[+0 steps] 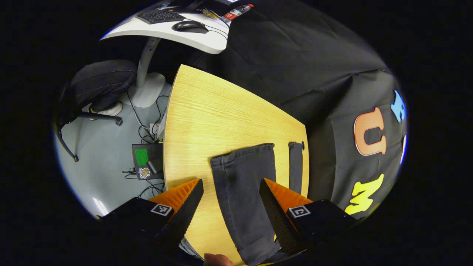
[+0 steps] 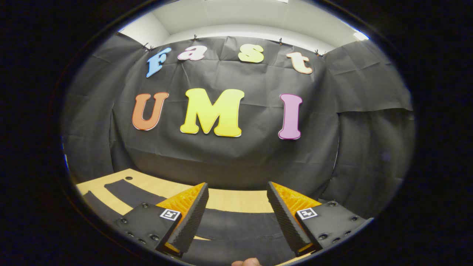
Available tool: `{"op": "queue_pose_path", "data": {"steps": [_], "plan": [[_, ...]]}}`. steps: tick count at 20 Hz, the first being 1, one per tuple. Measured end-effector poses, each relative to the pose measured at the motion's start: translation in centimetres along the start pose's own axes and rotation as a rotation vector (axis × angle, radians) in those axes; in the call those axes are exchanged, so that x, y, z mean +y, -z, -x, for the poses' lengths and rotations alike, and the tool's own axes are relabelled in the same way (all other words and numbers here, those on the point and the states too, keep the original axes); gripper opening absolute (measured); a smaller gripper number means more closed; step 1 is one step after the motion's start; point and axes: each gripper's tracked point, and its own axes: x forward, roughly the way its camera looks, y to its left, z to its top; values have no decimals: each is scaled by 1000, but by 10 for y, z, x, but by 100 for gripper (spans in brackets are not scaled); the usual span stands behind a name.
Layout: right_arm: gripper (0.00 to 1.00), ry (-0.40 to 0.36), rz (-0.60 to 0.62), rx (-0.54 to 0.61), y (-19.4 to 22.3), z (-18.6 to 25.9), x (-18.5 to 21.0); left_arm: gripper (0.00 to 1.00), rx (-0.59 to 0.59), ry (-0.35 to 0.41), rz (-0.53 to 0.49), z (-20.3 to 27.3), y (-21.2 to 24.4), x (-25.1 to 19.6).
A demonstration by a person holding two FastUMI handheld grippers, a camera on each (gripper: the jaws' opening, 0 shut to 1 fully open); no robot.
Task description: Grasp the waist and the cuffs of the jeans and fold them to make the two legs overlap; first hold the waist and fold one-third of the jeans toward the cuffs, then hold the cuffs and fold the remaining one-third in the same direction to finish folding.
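Left gripper view, nearest first: left gripper (image 1: 231, 201) held with fingers spread wide, pinching nothing, poised above the jeans (image 1: 244, 195). Dark jeans laid flat on the wooden table (image 1: 207, 118), one leg running up between the spread fingers to its cuff (image 1: 242, 153), the second leg's cuff (image 1: 295, 147) lying apart toward the far edge, just beside a small round hole in the tabletop. Beyond the table's left edge, grey floor with cables and a dark box (image 1: 147, 160), then an office chair (image 1: 99, 85), then a white desk (image 1: 173, 33) carrying a keyboard, a mouse (image 1: 190, 26) and a bottle.

Right gripper view, same order: right gripper (image 2: 238, 207) likewise spread wide, gripping nothing, hovering over dark denim (image 2: 236, 225) spread across the table (image 2: 236, 197), with black cloth wall (image 2: 332, 140) behind.
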Motion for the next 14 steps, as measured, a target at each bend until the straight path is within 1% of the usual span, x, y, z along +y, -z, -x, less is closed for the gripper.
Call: {"op": "queue_pose_path", "data": {"steps": [2,4,5,6,7,10,12,13,14], "plan": [[94,22,6,1,-2,0,-3,98,-2,24,8,-8,-2,-8],[95,49,3,5,-1,-1,-10,97,3,35,-20,-15,-3,-14],[96,60,-5,10,7,1,-20,97,4,37,-38,-19,-4,-17],[95,70,-5,18,12,3,-28,97,2,39,-57,-22,-5,-21],[96,78,0,23,15,4,-32,97,-2,44,-74,-26,-5,-25],[94,96,4,45,17,3,-41,97,-17,68,-104,-34,-5,-35],[95,103,5,60,22,1,-46,96,-21,73,-124,-40,-5,-37],[95,108,6,68,25,1,-50,93,-24,73,-125,-42,-5,-38],[94,114,7,75,26,0,-53,92,-26,68,-120,-46,-4,-39]]}}
